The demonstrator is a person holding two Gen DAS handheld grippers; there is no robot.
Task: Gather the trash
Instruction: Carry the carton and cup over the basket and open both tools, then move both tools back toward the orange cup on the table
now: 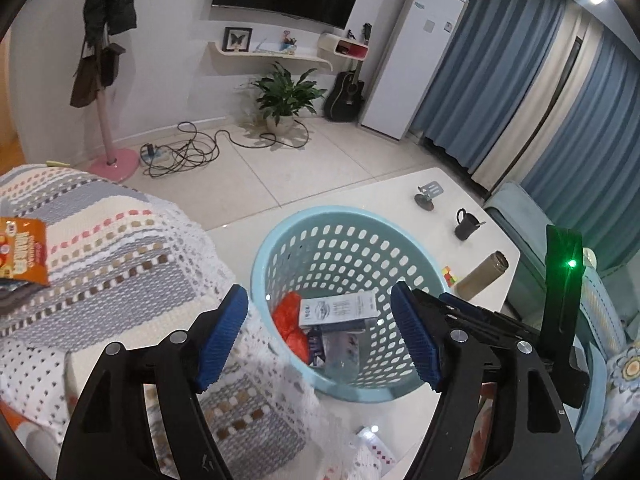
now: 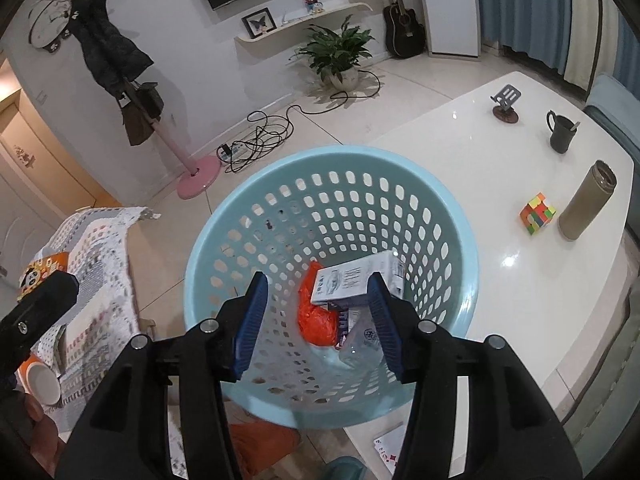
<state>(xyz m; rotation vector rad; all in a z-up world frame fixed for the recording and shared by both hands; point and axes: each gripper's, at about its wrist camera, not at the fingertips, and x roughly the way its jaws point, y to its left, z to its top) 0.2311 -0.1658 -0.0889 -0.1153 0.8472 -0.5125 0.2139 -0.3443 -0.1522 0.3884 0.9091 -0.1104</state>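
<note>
Two pairs of black tongs with blue pads hang over a pale blue perforated basket [image 2: 332, 184] standing at the near end of a glossy white bench [image 2: 500, 184]. The right tongs [image 2: 318, 324] point down into the basket's mouth, jaws spread and nothing between the pads. The left tongs [image 1: 320, 340] are spread wider still, also empty — one pad over a crocheted throw [image 1: 120, 248] just beside the basket, the other over the basket's far rim.

The collected trash lies at the bottom of the basket: a crumpled orange wrapper [image 2: 316, 320], a white printed carton [image 2: 352, 280] leaning across it, a blue-and-white packet [image 2: 343, 320] under the carton, and a clear plastic piece [image 2: 360, 344] nearest the camera.

More packaging sits outside. An orange snack packet [image 1: 24, 252] rests on the throw, well to the left of the basket, and in the right wrist view an orange-and-white cup [image 2: 40, 380] lies on its side beneath the throw's edge.

Farther along the bench stand a black mug [image 2: 562, 134] with a spoon in it, a tan flask [image 2: 586, 200], a colour cube [image 2: 537, 214] just beside the flask, and a small grey phone stand [image 2: 506, 102].

Behind — a tiled floor with tangled black cables [image 2: 264, 136], a potted plant [image 2: 340, 52], a pink-based coat stand [image 2: 198, 174] and a guitar [image 2: 404, 28] by the wall.
</note>
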